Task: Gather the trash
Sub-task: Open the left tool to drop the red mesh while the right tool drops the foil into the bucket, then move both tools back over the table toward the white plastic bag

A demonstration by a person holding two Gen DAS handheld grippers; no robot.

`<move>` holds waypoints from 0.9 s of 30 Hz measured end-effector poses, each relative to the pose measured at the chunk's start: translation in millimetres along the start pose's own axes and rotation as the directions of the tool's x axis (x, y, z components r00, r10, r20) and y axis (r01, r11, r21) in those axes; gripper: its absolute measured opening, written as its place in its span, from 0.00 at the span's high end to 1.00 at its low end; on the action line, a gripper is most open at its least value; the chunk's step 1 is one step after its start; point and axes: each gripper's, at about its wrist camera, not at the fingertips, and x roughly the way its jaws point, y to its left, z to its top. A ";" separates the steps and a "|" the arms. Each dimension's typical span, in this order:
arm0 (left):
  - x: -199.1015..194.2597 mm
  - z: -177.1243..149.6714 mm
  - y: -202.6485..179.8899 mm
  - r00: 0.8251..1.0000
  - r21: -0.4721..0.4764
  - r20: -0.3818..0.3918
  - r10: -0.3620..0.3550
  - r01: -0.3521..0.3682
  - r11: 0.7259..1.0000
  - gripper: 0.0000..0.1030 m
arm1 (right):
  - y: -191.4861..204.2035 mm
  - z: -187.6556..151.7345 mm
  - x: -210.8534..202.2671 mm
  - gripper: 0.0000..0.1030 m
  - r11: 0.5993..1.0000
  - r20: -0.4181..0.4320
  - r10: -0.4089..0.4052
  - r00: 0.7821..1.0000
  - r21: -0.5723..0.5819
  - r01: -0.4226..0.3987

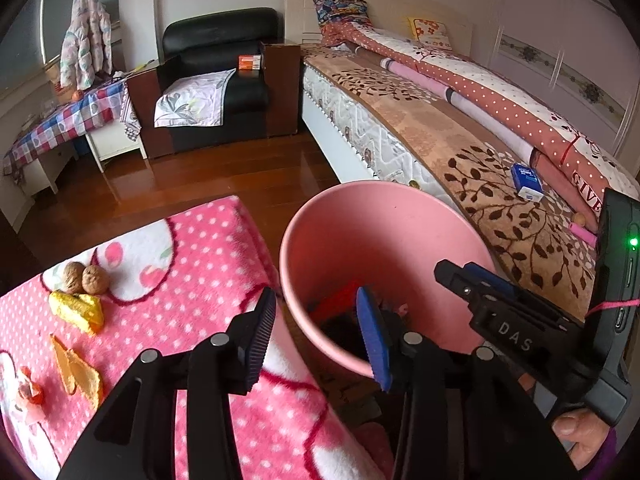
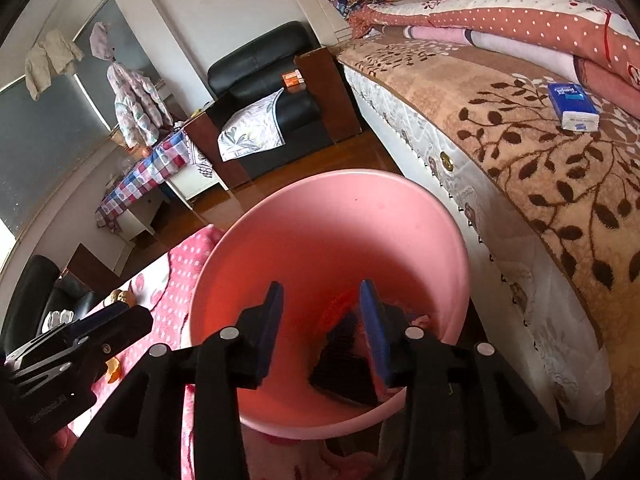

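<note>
Now we hold both tools parted and empty: the left gripper [image 1: 316,320] at the near rim of the pink bin [image 1: 384,208], the right gripper [image 2: 322,328] over its mouth. Left of our left tool, peels [image 1: 76,364] and walnuts [image 1: 86,278] wait on the pink blanket [image 1: 208,248]; swinging carelessly, we might clip the rim and tip the bin.

A home bedroom: a made bed [image 1: 460,128] with patterned quilts and pillows [image 1: 340,10], a black armchair [image 1: 220,76], a wardrobe [image 1: 560,40], a jacket [image 1: 86,40] hanging by the window, and a polished wooden floor [image 1: 200,176].
</note>
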 end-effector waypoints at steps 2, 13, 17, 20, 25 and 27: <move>-5.3 -3.0 6.0 1.000 -0.011 0.004 0.007 -0.007 1.000 0.60 | 4.7 -0.9 -3.3 0.60 1.000 0.006 0.003 1.000 -0.010 -0.003; -41.9 -30.6 50.6 0.998 -0.096 0.018 0.060 -0.058 0.994 0.53 | 42.5 -13.8 -19.2 0.60 0.995 0.012 0.056 0.998 -0.085 -0.055; -56.8 -43.9 71.7 0.996 -0.139 0.022 0.081 -0.077 0.987 0.53 | 63.2 -24.5 -23.5 0.60 0.988 0.004 0.084 0.996 -0.128 -0.083; -69.1 -54.1 88.9 0.995 -0.173 0.025 0.097 -0.092 0.981 0.53 | 76.2 -32.0 -25.4 0.60 0.983 -0.007 0.108 0.994 -0.151 -0.108; -84.1 -66.9 110.8 0.991 -0.206 0.033 0.128 -0.119 0.971 0.53 | 100.8 -48.8 -28.1 0.60 0.970 -0.030 0.144 0.989 -0.193 -0.147; -90.9 -73.7 121.5 0.989 -0.220 0.037 0.141 -0.130 0.967 0.53 | 109.0 -54.5 -29.5 0.61 0.965 -0.035 0.154 0.987 -0.208 -0.158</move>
